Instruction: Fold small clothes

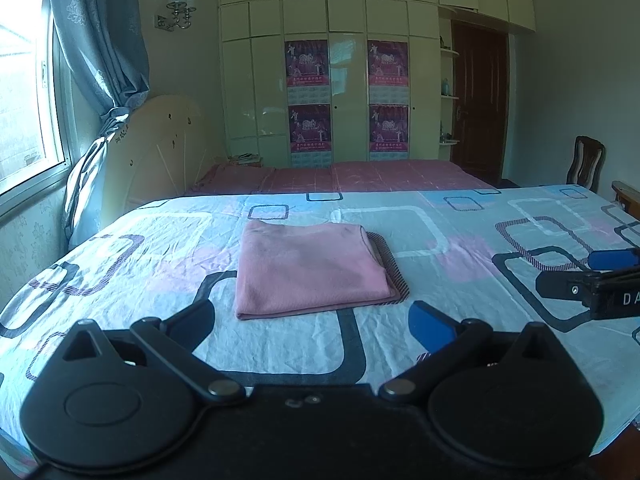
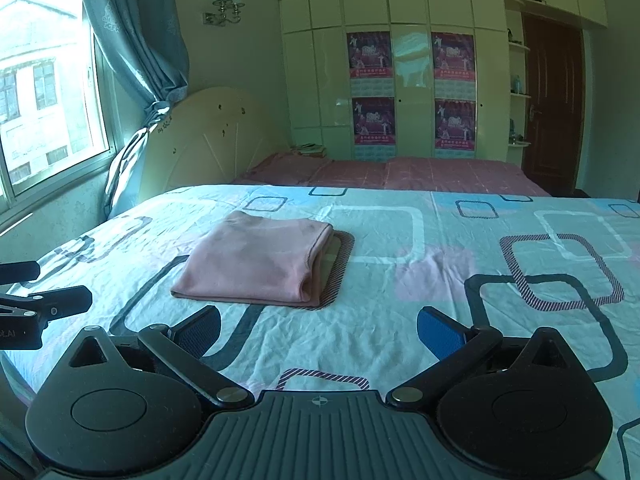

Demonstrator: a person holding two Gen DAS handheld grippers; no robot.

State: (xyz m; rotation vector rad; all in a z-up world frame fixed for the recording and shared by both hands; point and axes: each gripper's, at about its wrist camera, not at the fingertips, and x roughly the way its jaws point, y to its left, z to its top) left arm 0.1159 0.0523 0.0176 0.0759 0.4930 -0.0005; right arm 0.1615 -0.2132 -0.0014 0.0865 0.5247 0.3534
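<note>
A pink garment [image 1: 310, 270] lies folded into a neat rectangle on the patterned bed sheet [image 1: 460, 240]; the right wrist view shows it too [image 2: 256, 258], with its folded layers stacked at the right edge. My left gripper [image 1: 316, 326] hovers just short of the garment's near edge, open, nothing between its fingers. My right gripper [image 2: 320, 332] is also open and empty, a little further back from the garment and to its right. The right gripper's fingers [image 1: 612, 258] show at the right edge of the left wrist view.
The sheet [image 2: 460, 280] covers a wide bed with bare room right of the garment. Beyond are a second bed with a pink cover [image 1: 360, 176], a headboard [image 1: 160, 148], wardrobe doors [image 1: 348, 80], a window with curtain [image 1: 100, 48] left, a chair [image 1: 586, 162] right.
</note>
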